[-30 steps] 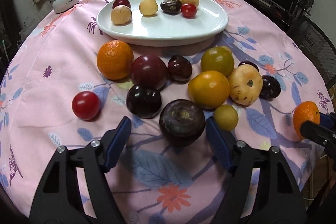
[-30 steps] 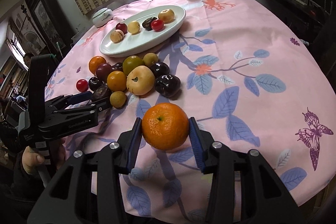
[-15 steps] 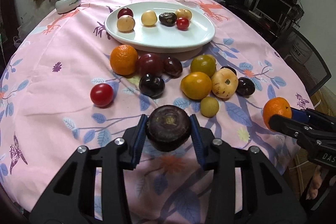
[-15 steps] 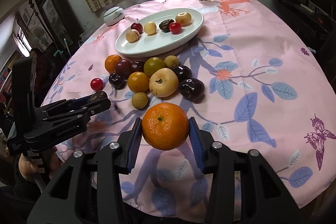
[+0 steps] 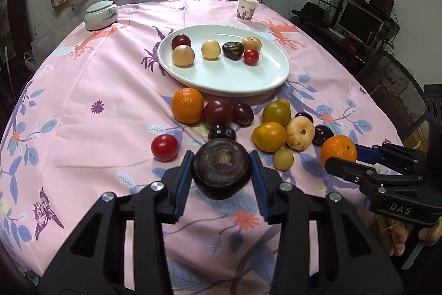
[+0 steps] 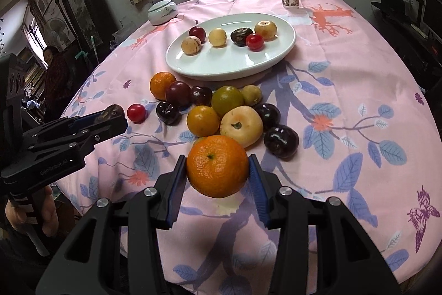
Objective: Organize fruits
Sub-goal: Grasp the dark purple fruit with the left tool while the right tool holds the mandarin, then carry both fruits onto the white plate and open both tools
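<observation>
My left gripper (image 5: 221, 169) is shut on a dark purple round fruit (image 5: 221, 170) and holds it above the pink tablecloth, in front of the fruit pile. My right gripper (image 6: 218, 166) is shut on an orange (image 6: 217, 166), lifted near the pile's front; it also shows in the left wrist view (image 5: 338, 152). A white oval plate (image 5: 234, 79) at the back holds several small fruits. A loose pile lies in front of it: an orange (image 5: 187, 105), dark plums (image 5: 218, 112), a yellow-orange fruit (image 5: 269, 136), a pale apple (image 5: 300, 133) and a red tomato (image 5: 164, 147).
A paper cup (image 5: 246, 8) and a white lidded jar (image 5: 100, 14) stand at the table's far edge. A computer desk and a mesh chair (image 5: 395, 79) are to the right. A person (image 6: 56, 68) sits beyond the table's left side.
My left gripper closed on the dark purple fruit and lifted it back from the pile. My right gripper, holding the orange, rose and moved in toward the pile.
</observation>
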Available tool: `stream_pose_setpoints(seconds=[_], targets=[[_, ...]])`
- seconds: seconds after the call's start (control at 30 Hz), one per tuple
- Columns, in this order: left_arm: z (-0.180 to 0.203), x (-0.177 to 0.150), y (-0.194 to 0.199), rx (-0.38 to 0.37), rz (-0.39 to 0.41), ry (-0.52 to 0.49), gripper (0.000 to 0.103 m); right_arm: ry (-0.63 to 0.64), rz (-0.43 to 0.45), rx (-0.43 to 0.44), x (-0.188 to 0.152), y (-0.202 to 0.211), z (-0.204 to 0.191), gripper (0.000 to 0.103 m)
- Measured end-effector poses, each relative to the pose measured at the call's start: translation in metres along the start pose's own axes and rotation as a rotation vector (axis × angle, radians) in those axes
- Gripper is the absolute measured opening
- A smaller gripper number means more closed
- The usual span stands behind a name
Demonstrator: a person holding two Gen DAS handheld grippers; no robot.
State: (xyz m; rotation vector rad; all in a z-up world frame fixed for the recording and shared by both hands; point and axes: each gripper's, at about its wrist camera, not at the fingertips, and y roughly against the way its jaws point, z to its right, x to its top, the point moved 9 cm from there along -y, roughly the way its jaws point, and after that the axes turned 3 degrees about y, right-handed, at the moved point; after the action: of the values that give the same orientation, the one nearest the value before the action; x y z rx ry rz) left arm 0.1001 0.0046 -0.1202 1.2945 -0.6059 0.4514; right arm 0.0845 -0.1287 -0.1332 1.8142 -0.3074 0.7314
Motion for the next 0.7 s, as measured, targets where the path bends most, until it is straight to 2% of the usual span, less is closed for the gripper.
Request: stream_pose_setpoints(seconds=[0.1, 0.23, 0.3, 0.47, 0.6, 0.7], targets=[[-0.002, 0.028, -0.006, 0.006, 0.0, -0.017, 0.041, 0.037, 0.002, -0.004, 0.024, -0.004, 0.003, 0.045], [-0.012, 0.091, -0.027, 0.053, 0.016, -0.026, 0.041, 0.093, 0.036, -0.017, 0.075, -0.013, 0.009, 0.045], [-0.017, 0.124, -0.047, 0.079, 0.012, -0.028, 0.041, 0.112, 0.052, -0.021, 0.105, -0.025, 0.013, 0.045], [-0.019, 0.194, -0.109, 0.086, -0.024, -0.001, 0.041, 0.168, 0.073, -0.044, 0.174, -0.07, 0.021, 0.045], [-0.023, 0.218, -0.158, 0.084, -0.081, 0.025, 0.041, 0.187, 0.044, -0.032, 0.212, -0.111, 0.028, 0.044], [-0.025, 0.224, -0.184, 0.085, -0.115, 0.036, 0.042, 0.187, -0.014, -0.042, 0.223, -0.142, 0.037, 0.044]])
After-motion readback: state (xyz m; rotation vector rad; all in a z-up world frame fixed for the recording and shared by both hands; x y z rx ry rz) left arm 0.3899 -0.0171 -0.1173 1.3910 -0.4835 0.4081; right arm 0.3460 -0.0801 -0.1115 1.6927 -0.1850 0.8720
